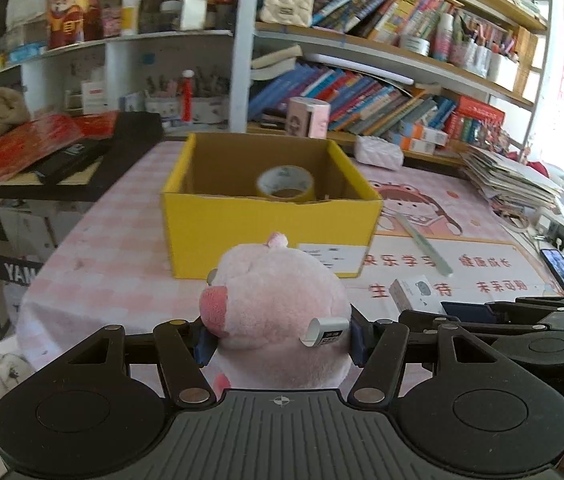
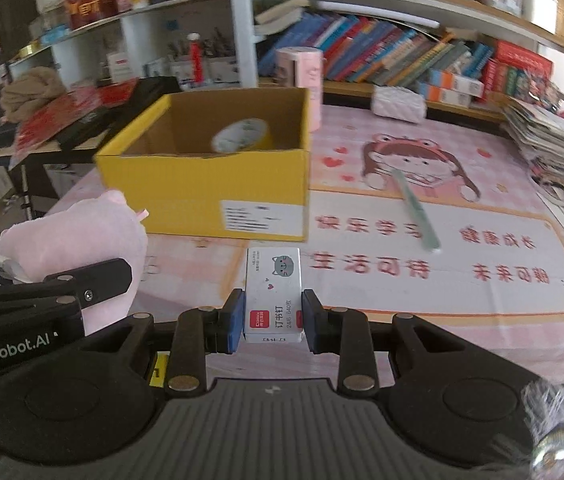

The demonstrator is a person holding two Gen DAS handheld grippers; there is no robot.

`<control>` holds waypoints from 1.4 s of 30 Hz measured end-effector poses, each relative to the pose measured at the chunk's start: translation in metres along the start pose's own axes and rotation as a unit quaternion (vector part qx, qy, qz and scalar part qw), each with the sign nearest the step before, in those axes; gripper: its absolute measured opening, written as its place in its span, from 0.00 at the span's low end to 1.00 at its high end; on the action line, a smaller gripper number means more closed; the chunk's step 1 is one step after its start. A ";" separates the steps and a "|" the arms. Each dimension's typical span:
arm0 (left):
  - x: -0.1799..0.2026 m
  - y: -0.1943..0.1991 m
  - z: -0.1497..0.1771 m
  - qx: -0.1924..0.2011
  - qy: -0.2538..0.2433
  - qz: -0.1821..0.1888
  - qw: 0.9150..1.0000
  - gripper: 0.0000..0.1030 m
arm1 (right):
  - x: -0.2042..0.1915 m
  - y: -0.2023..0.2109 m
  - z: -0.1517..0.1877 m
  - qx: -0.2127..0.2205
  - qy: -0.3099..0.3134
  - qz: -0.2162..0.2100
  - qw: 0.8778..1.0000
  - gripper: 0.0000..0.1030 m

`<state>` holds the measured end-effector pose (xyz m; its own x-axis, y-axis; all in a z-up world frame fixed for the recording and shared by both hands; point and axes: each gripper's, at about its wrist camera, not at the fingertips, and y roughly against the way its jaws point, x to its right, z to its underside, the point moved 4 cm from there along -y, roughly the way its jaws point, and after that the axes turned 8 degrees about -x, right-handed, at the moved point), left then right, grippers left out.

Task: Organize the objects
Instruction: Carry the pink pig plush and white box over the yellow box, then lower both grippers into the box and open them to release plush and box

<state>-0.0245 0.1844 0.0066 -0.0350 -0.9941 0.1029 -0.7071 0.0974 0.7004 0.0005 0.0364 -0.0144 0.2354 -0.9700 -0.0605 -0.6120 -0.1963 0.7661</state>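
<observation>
Left gripper: jaws clamped on pink plush pig, held above worktop just in front of yellow box. Right gripper: jaws clenched on white staple box. Tape roll lies inside yellow box. Green pen on worktop, right of box.

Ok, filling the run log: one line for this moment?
left gripper: holds pink plush | right gripper: holds staple box | yellow box: tape roll inside

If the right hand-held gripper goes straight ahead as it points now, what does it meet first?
Probably the front wall of the yellow cardboard box, just ahead of the small white staple box held by the right hand-held gripper; depth is uncertain.
</observation>
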 end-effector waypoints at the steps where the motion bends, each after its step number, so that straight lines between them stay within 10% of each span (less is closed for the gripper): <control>1: -0.004 0.002 0.001 0.001 0.001 -0.001 1.000 0.59 | -0.006 0.000 0.000 0.000 0.003 -0.002 1.000 0.28; 26: -0.034 -0.002 -0.027 0.035 0.009 -0.008 0.999 0.59 | -0.037 -0.006 -0.028 0.017 0.027 0.004 0.999 0.28; 42: -0.027 -0.076 -0.123 0.062 0.014 -0.047 0.997 0.59 | -0.007 -0.068 -0.146 0.075 0.051 -0.014 0.996 0.28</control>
<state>0.1176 0.2094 0.0375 0.0537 -0.9967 0.0617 -0.7881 -0.0044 0.6156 0.1505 0.0774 0.0270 0.3246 -0.9458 -0.0089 -0.7089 -0.2495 0.6597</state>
